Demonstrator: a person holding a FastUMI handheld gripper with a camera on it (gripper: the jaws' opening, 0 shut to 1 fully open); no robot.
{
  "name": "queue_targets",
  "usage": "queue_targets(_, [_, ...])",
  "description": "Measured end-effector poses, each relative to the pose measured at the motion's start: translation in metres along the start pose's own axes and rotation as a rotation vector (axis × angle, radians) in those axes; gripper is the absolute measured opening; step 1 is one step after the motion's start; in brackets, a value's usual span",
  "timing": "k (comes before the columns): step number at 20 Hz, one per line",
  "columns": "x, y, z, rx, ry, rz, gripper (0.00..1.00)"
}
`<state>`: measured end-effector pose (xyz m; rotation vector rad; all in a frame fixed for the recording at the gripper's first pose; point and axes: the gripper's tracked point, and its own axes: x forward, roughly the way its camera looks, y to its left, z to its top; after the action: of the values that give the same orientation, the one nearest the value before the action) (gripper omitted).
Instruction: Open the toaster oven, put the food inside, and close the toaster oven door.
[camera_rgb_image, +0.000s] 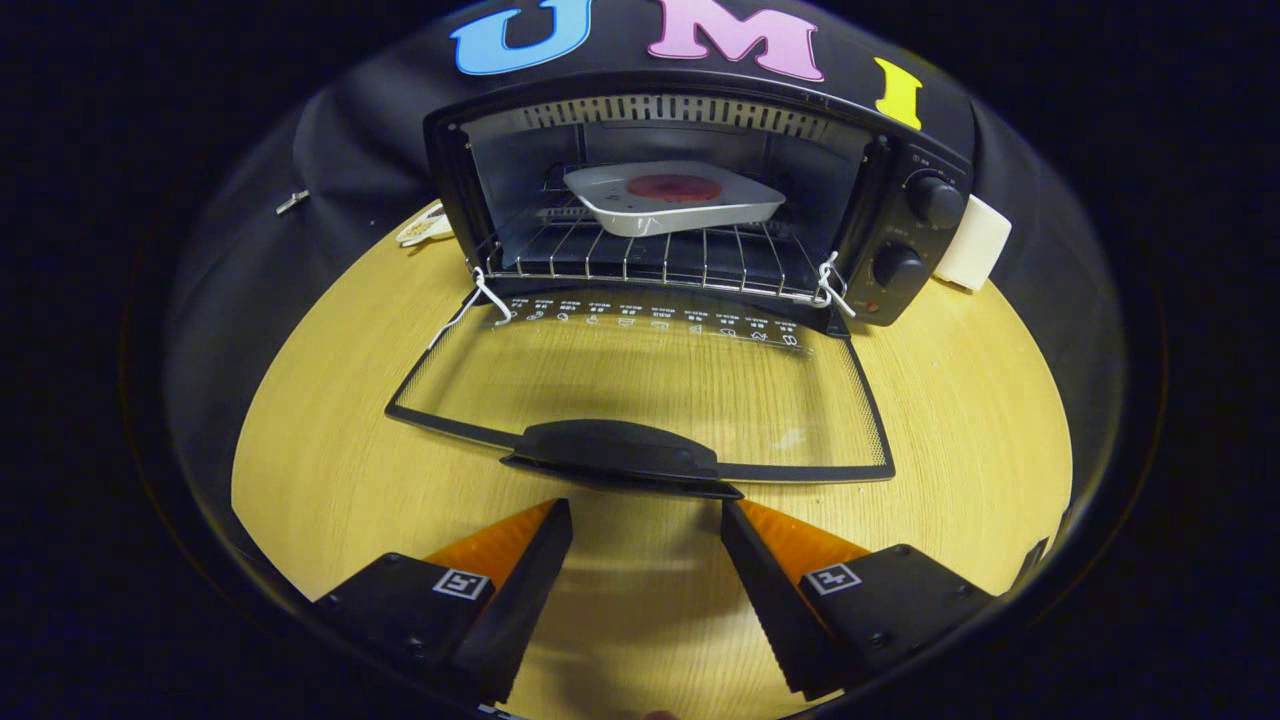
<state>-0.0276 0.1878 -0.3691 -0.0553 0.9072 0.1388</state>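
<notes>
A black toaster oven (905, 230) stands at the far side of the wooden table (960, 420). Its glass door (650, 385) lies folded flat toward me, the black handle (620, 455) at its near edge. Inside, on the wire rack (650, 262), sits a white square dish (672, 198) with a round reddish piece of food (673, 187) on it. My gripper (645, 515) is open, with nothing between its fingers. The fingertips sit just short of the door handle, one to each side of it and slightly below it.
Two black knobs (915, 235) are on the oven's right panel. A white block (972, 243) stands behind the oven at the right. A small pale object (425, 227) lies on the table left of the oven. Bare tabletop lies to both sides of the door.
</notes>
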Motion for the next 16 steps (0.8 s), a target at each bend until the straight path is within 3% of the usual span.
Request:
queue_targets(11, [-0.035,-0.001,0.02,-0.07,-0.123,-0.01,0.99])
queue_targets(16, [-0.057,-0.006,0.064,-0.061,-0.248,0.01,1.0])
